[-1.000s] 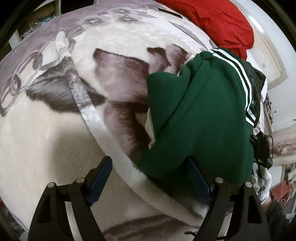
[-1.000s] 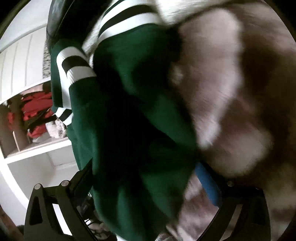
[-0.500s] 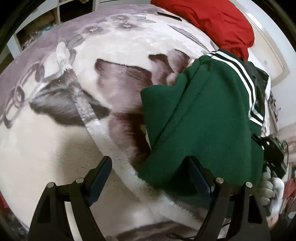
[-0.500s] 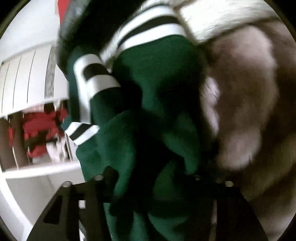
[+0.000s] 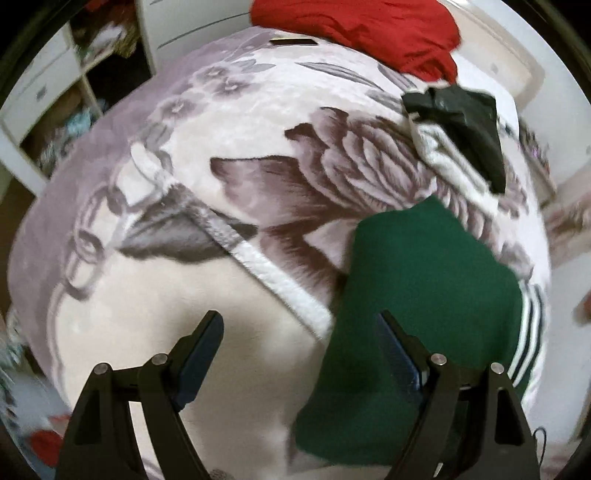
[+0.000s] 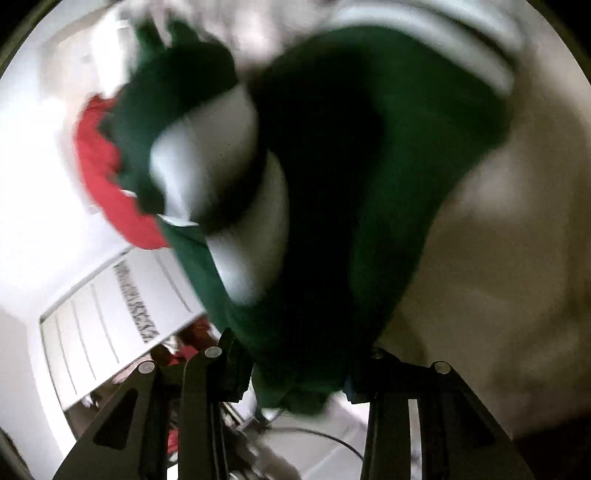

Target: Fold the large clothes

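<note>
A green garment [image 5: 417, 295] with white side stripes lies bunched on the floral blanket [image 5: 221, 155] at the right in the left wrist view. My left gripper [image 5: 299, 347] is open; its right finger [image 5: 399, 354] lies against the green cloth and its left finger hangs over the blanket. In the blurred right wrist view the green garment [image 6: 332, 184] hangs between the jaws of my right gripper [image 6: 299, 365], which is closed on a fold of it.
A red garment [image 5: 362, 29] lies at the far edge of the bed. A dark garment on a white one [image 5: 461, 122] sits beyond the green one. White shelves [image 5: 55, 92] stand at the left. A white cabinet [image 6: 110, 314] shows in the right wrist view.
The green garment has been pulled down and to the right, uncovering the dark garment behind it. The right gripper has closed on the green cloth and swung with it.
</note>
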